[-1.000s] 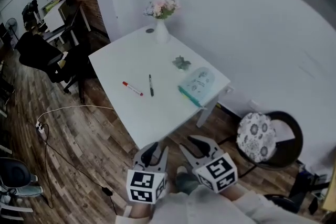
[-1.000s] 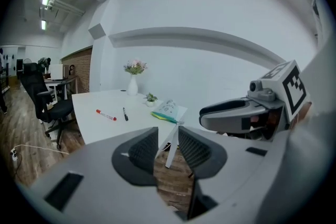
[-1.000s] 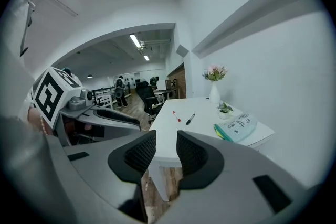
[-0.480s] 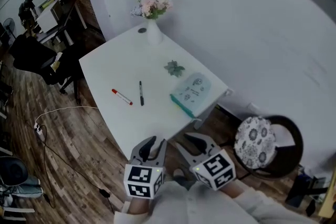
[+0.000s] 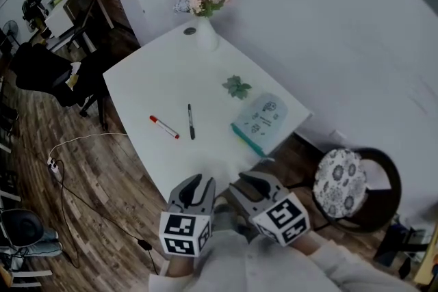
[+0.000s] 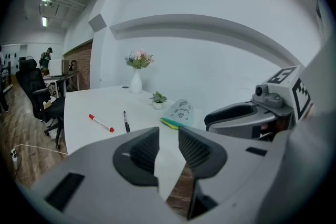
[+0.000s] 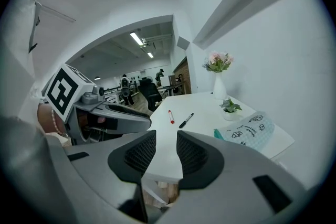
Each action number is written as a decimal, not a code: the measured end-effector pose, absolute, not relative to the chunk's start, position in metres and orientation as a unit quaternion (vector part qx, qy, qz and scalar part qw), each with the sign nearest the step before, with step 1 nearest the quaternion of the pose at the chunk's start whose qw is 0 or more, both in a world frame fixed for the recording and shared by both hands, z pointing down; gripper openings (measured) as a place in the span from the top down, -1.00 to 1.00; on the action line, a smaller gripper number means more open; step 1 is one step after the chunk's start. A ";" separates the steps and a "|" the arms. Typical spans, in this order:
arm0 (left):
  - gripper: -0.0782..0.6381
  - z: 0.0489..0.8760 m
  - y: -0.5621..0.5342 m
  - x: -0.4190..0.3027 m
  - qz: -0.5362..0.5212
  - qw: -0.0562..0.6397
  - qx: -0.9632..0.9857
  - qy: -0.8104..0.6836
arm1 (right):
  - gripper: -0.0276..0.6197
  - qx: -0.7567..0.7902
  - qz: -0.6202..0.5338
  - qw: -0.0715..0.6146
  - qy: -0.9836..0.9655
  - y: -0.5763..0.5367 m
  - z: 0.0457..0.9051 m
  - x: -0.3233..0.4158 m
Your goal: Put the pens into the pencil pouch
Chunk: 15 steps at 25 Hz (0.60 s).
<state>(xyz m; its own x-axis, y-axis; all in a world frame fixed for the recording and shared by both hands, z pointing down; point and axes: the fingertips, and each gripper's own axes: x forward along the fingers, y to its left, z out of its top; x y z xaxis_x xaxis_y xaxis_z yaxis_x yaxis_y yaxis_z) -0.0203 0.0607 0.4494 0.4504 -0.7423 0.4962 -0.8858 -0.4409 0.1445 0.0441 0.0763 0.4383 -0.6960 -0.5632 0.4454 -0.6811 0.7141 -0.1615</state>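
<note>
1. a white table (image 5: pixel 147 82) stands by the wall, with one corner turned toward the person.
2. a red pen (image 5: pixel 164 127) and a black pen (image 5: pixel 191 122) lie on the table near its middle, close together but not touching.
3. the pencil pouch (image 5: pixel 265 121) is pale with a teal edge and small prints. it lies flat near the table's right edge, well apart from both pens, and neither pen is in it.
4. a small potted plant (image 5: pixel 237 87) sits just beyond the pouch, and a white vase (image 5: pixel 207 37) of pink flowers stands at the far corner.
5. the left gripper (image 5: pixel 194 187) hangs at the table's near edge and points toward the pens. its jaws are spread and nothing is between them.
6. the right gripper (image 5: pixel 257 182) hangs just beside it. its jaws are also spread and empty, and it faces the table.
7. neither gripper touches a pen or the pouch.
8. a chair with a flowered cushion (image 5: pixel 340 178) stands to the right of the table, and a white cable (image 5: pixel 82 141) trails over the wooden floor (image 5: pixel 102 181) on the left.
</note>
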 end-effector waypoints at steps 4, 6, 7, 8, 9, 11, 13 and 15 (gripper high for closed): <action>0.48 0.450 0.037 -0.033 0.190 0.198 0.835 -0.478 | 0.60 0.332 0.155 0.191 -0.911 0.055 0.434 0.022; 0.48 0.449 0.024 -0.040 0.193 0.198 0.837 -0.472 | 0.60 0.332 0.154 0.192 -0.911 0.043 0.433 0.011; 0.48 0.448 0.018 -0.042 0.194 0.198 0.838 -0.470 | 0.60 0.332 0.153 0.192 -0.911 0.037 0.433 0.006; 0.48 0.448 0.012 -0.045 0.195 0.197 0.840 -0.467 | 0.60 0.332 0.151 0.195 -0.911 0.032 0.433 0.003; 0.48 0.448 0.006 -0.047 0.195 0.196 0.841 -0.465 | 0.60 0.331 0.150 0.200 -0.910 0.028 0.433 0.000; 0.48 0.449 -0.004 -0.051 0.197 0.195 0.845 -0.457 | 0.60 0.333 0.152 0.207 -0.907 0.018 0.434 -0.005; 0.48 0.451 -0.014 -0.055 0.198 0.196 0.848 -0.451 | 0.60 0.342 0.156 0.205 -0.904 0.009 0.437 -0.010; 0.48 0.454 -0.021 -0.059 0.201 0.197 0.850 -0.446 | 0.60 0.350 0.159 0.198 -0.902 0.000 0.440 -0.015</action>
